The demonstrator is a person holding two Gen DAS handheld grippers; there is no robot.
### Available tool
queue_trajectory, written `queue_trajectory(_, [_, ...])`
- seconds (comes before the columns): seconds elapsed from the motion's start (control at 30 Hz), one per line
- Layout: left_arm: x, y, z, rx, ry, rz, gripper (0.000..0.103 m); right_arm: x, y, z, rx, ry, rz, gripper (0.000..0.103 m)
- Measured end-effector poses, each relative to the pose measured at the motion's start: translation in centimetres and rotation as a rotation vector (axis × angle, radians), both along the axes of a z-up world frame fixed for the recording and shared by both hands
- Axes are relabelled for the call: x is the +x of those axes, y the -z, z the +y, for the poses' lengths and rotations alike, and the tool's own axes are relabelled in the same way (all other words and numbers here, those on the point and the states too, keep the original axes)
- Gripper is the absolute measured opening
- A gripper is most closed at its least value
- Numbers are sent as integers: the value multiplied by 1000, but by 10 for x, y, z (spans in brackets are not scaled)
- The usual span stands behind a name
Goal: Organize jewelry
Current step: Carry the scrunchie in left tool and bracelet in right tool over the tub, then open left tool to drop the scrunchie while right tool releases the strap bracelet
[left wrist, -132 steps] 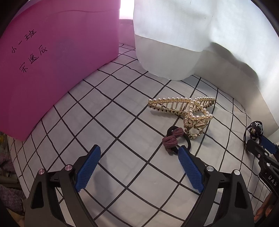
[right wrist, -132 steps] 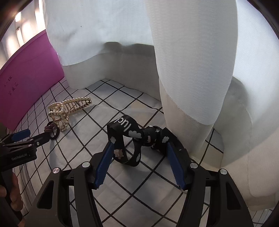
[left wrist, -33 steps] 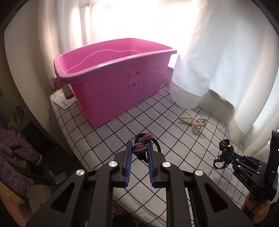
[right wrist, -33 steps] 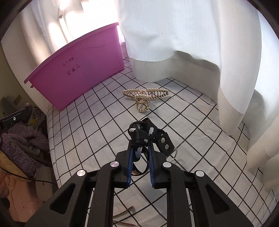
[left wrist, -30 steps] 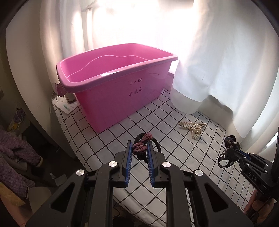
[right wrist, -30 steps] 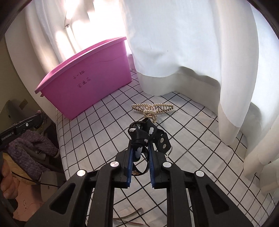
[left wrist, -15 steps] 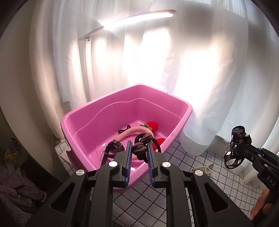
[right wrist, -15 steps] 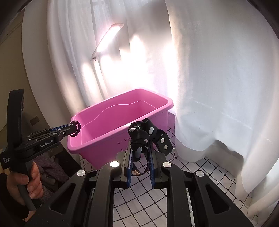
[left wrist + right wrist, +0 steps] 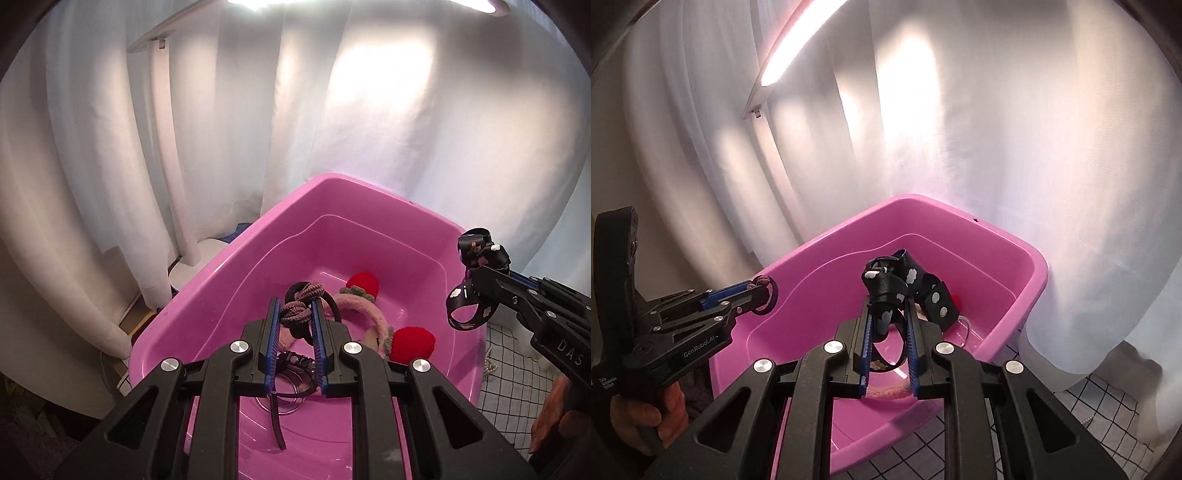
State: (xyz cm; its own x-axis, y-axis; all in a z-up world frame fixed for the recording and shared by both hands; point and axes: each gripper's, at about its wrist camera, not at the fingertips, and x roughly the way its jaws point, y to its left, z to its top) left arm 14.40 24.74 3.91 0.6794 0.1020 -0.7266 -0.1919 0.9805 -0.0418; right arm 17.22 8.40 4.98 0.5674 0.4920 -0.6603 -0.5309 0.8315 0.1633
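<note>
My left gripper (image 9: 294, 308) is shut on a maroon knotted hair tie (image 9: 298, 308) with a black elastic loop, held over the inside of the pink plastic bin (image 9: 229, 280). In the bin lie a pink fuzzy headband (image 9: 364, 306) with red pompoms (image 9: 364, 283), a black strap and a metal ring. My right gripper (image 9: 889, 306) is shut on a black strap with white cloud prints (image 9: 897, 282) and snap buttons, above the bin's (image 9: 1015, 251) near wall. Each gripper shows in the other's view, the right gripper (image 9: 476, 284) at the bin's right rim, the left gripper (image 9: 762, 290) at its left rim.
White curtains (image 9: 221, 129) hang right behind and beside the bin. A black-gridded white cloth (image 9: 513, 373) covers the table to the right, with a pearl hair claw (image 9: 489, 363) lying on it beside the bin. A hand (image 9: 653, 413) grips the left handle.
Both grippers have risen from the gridded table and swung over to the pink bin, each still carrying its piece. The bin's inside has come into view.
</note>
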Motion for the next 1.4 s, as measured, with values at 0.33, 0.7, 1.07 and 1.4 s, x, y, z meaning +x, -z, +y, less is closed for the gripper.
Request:
queue_trajectory(0.33, [23, 35, 29, -57, 4, 125, 17, 42, 32, 40, -145, -20, 129, 16])
queue_trajectory(0.7, [33, 56, 40, -86, 7, 215, 19, 67, 61, 51, -226, 5, 246, 16])
queue_trajectory(1.07, [30, 52, 38, -96, -3, 232, 74, 69, 59, 54, -251, 26, 235, 56])
queue_trajectory(1.4, [20, 35, 35, -43, -13, 174, 87, 65, 49, 49, -244, 24, 209, 57])
